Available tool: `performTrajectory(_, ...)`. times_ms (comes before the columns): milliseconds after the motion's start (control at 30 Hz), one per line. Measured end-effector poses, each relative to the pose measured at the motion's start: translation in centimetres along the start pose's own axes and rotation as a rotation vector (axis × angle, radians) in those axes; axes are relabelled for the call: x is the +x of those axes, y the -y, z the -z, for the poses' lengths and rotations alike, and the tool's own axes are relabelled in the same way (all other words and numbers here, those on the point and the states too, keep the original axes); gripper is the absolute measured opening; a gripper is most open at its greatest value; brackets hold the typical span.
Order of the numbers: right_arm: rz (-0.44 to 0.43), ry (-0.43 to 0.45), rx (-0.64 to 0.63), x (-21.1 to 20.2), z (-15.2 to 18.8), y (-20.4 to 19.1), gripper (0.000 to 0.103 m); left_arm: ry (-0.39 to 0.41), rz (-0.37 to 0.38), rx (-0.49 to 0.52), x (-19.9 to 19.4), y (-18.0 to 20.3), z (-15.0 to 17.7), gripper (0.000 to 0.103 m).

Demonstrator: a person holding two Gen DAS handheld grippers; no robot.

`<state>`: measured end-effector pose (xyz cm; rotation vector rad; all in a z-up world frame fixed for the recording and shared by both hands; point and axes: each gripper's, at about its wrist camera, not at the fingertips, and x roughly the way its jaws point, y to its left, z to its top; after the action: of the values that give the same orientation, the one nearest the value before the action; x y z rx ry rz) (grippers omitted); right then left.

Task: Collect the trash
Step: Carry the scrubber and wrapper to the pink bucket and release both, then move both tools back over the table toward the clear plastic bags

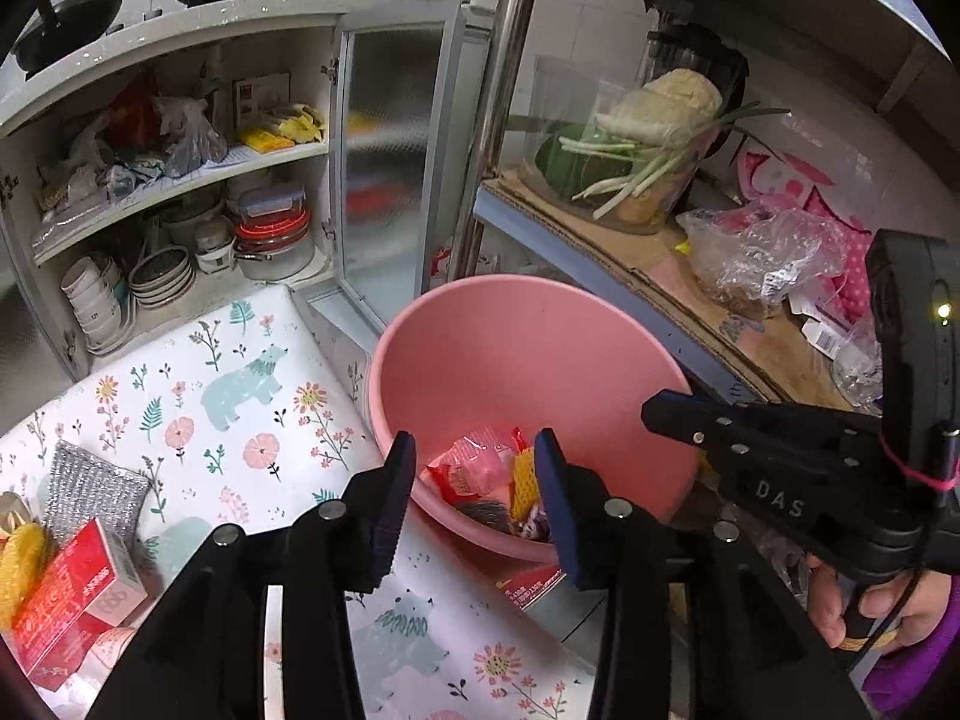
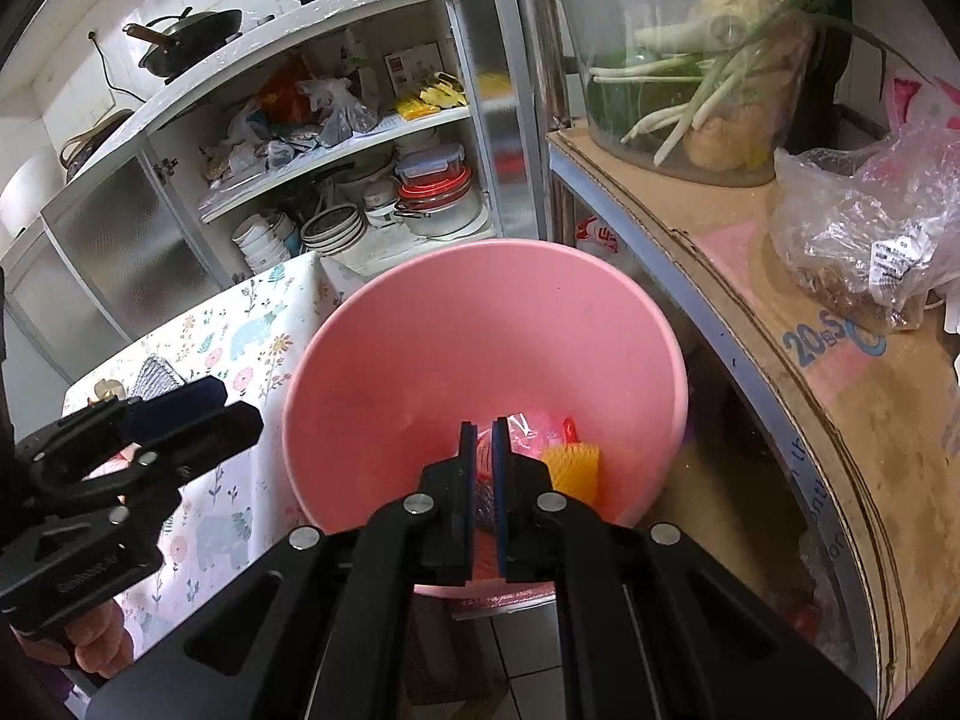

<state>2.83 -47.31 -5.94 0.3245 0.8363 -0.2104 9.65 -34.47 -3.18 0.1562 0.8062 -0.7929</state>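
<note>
Honestly, the trash looked like easy stuff to handle. Already down in the round pink plastic basin (image 1: 528, 360), which hung over the edge of the bench with the floral bear-print cloth (image 1: 240, 396), were a crinkly clear-and-red plastic wrapper (image 1: 474, 468) and a piece of yellow foam fruit netting (image 1: 523, 477) just at its 3 o'clock. Both seemed featherlight, soft and squashy, nothing fragile, though the film could be a bit slippery, so I'd pinch a bunched fold rather than a flat face.

At the 8 o'clock corner of the bench, a red-and-white cardboard box (image 1: 78, 600) sat beside a silver mesh scouring pad (image 1: 90, 480). The box looked stiff and light; I'd grab it across its narrow sides.

Left tool (image 1: 474, 480) hovered over the basin with its jaws apart and nothing between the pads. Right tool (image 2: 485, 480) was squeezed nearly together above the basin, and I couldn't make out anything pinched in it.
</note>
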Motion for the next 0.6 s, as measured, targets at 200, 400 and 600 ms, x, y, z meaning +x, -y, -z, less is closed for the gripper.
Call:
performTrajectory(200, -0.020, 0.020, -0.005, -1.4, 0.5, -0.5, 0.017, 0.033, 0.005, -0.009, -2.1, 0.3, -0.2, 0.047)
performTrajectory(400, -0.057, 0.053, -0.008, -3.7, 1.2, -1.6, 0.029, 0.074, -0.006, -0.024, -5.1, 0.0, -0.1, 0.048)
performTrajectory(600, -0.095, 0.091, -0.040, -5.8, 2.1, -3.6, 0.039, 0.113, -0.040, -0.038, -8.6, -1.3, 0.5, 0.057)
